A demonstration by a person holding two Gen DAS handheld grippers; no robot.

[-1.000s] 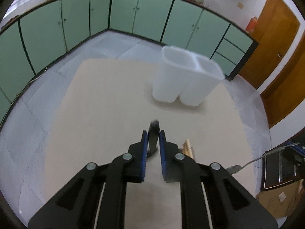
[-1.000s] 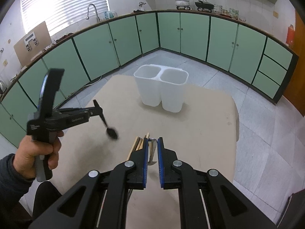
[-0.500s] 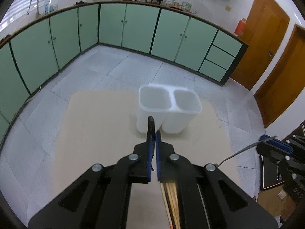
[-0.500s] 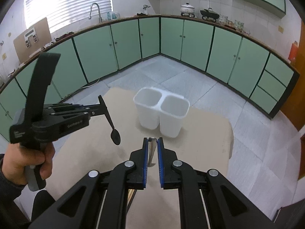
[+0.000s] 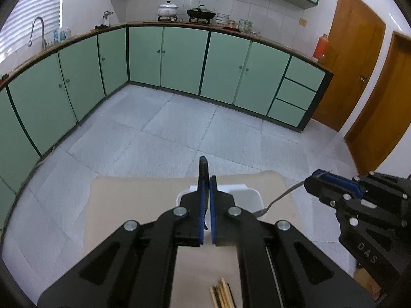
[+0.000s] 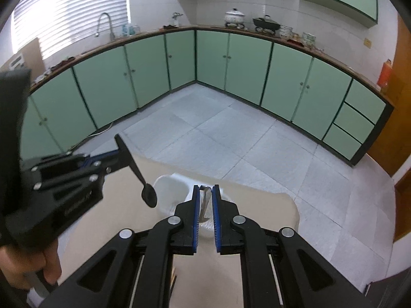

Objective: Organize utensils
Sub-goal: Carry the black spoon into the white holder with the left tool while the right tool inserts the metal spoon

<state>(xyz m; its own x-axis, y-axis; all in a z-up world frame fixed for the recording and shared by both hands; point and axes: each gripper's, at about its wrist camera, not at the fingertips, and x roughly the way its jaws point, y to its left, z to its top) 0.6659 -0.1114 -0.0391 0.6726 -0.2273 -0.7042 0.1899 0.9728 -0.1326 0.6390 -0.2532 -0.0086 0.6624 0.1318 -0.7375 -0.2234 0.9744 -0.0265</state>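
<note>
My left gripper point(image 5: 206, 182) is shut on the handle of a black spoon point(image 5: 203, 165), whose end sticks up past the fingertips. From the right wrist view its dark bowl point(image 6: 149, 196) hangs down over the white two-compartment holder point(image 6: 168, 188). My right gripper point(image 6: 205, 190) is shut on a metal spoon point(image 6: 204, 204). Seen from the left wrist, that right gripper point(image 5: 312, 179) comes in from the right, and the metal spoon point(image 5: 280, 197) slants down towards the holder point(image 5: 246, 197). Both grippers hover above the holder, which they partly hide.
The holder stands near the far edge of a beige table point(image 5: 128, 200). Several wooden chopsticks point(image 5: 221, 292) lie on the table near me. Beyond the table are a grey tiled floor, green cabinets point(image 5: 179, 59) and brown doors on the right. A hand point(image 6: 30, 272) holds the left gripper.
Both grippers have risen and moved forward with their spoons, so the holder now lies right under the fingertips. The left jaws closed tighter on the black spoon's handle.
</note>
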